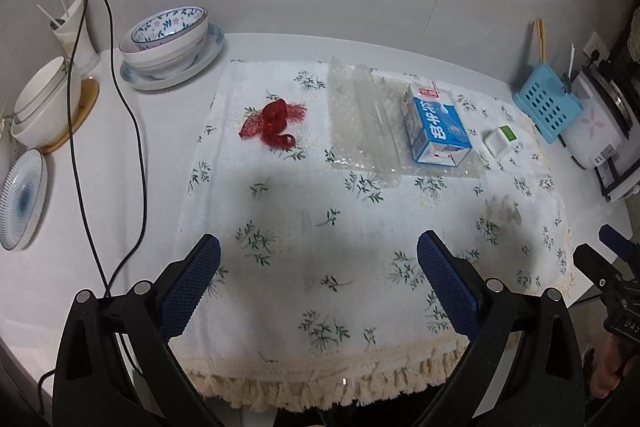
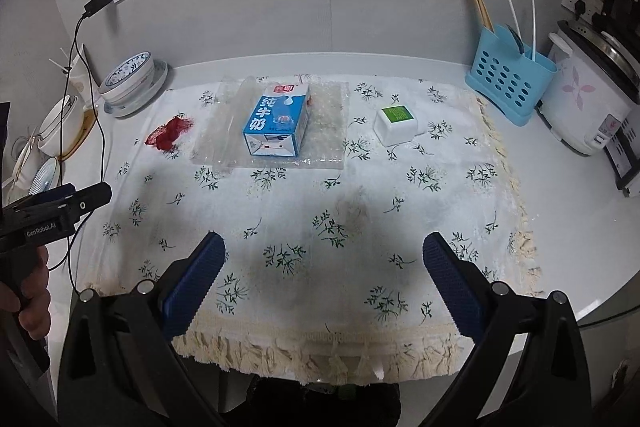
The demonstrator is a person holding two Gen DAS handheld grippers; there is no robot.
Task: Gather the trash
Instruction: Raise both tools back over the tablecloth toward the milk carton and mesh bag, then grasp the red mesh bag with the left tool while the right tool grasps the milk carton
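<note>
Both grippers hung spread and empty. The milk carton [image 2: 277, 123] lay at twelve o'clock from the right gripper [image 2: 324, 281], long axis pointing away, nearer it.

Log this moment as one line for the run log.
left gripper open, empty | right gripper open, empty | milk carton on bubble wrap | red scrap on cloth | nothing collected

The bench [image 2: 560, 235] is plain white. The cloth [image 2: 320, 195] on it is white with small green sprigs and a cream fringe. The milk carton [image 2: 276, 125] is blue and white, the crumpled ribbon [image 1: 272, 125] red, the small box [image 2: 396, 125] white with a green top, the utensil holder [image 2: 508, 83] light blue. The fingers [image 1: 192, 287] are black with blue pads.
</note>
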